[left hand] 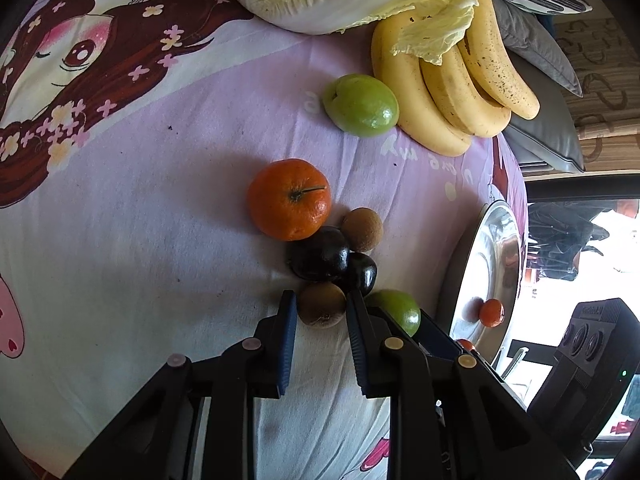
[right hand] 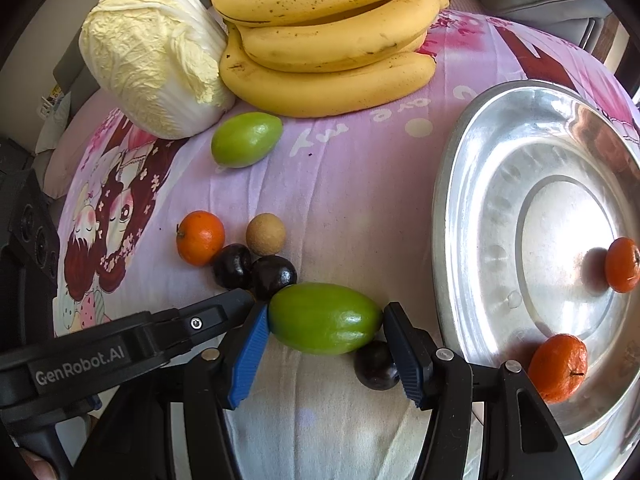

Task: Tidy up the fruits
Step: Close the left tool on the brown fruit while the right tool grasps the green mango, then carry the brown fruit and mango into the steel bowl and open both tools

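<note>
Left gripper (left hand: 321, 312) clamped on small brown round fruit (left hand: 321, 309). Right gripper (right hand: 325, 322) half-closed around oblong green fruit (right hand: 325, 318), pads touching ends. Risks: smooth skin slipping on lift; dark plum (right hand: 376, 365) beside right finger nudged, rolling; shiny metal tray (right hand: 472, 184) to right.

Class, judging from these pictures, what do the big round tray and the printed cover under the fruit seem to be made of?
Round tray: seemingly polished metal, perhaps steel or aluminium; it is silvery and mirrors the mandarins in it.
Printed cover: apparently soft woven fabric, matte; it creases and dents under the fruit.
</note>
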`<move>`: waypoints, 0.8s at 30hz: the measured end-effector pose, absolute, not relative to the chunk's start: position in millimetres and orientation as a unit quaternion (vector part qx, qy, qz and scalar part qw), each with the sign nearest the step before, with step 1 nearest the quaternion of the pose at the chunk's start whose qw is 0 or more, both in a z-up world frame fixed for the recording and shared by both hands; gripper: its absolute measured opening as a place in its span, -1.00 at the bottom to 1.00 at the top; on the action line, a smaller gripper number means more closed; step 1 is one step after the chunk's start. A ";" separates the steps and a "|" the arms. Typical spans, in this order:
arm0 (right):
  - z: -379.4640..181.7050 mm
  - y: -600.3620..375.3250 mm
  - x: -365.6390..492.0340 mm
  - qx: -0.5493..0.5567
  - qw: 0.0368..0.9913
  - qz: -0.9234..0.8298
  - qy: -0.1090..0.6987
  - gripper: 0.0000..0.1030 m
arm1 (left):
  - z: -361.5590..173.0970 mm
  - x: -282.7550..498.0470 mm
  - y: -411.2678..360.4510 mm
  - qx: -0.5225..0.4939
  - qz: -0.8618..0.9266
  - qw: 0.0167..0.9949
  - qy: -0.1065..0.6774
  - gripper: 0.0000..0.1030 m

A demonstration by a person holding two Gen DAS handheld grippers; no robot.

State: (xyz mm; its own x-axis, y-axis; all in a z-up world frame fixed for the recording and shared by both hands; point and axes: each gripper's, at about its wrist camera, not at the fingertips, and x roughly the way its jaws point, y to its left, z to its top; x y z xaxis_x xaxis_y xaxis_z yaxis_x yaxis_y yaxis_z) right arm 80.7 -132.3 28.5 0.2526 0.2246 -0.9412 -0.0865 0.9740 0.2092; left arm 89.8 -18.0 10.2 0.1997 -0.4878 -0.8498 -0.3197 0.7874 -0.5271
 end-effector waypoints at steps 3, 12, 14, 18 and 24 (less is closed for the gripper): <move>29.8 -131.9 79.8 0.058 0.790 0.099 0.602 0.19 | 7.7 92.7 -13.4 -0.320 -0.059 0.706 0.629 -0.50; 44.7 -127.5 70.4 0.060 0.798 0.123 0.588 0.19 | 33.4 80.0 15.8 -0.323 -0.062 0.726 0.604 -0.51; 51.3 -126.5 67.7 0.060 0.802 0.127 0.580 0.19 | 39.4 78.9 19.5 -0.327 -0.063 0.730 0.597 -0.51; 64.5 -126.9 63.8 0.067 0.810 0.136 0.566 0.19 | 51.7 75.8 26.3 -0.325 -0.060 0.744 0.581 -0.51; 68.9 -128.8 63.3 0.070 0.812 0.136 0.563 0.19 | 58.7 74.5 30.6 -0.322 -0.057 0.751 0.573 -0.51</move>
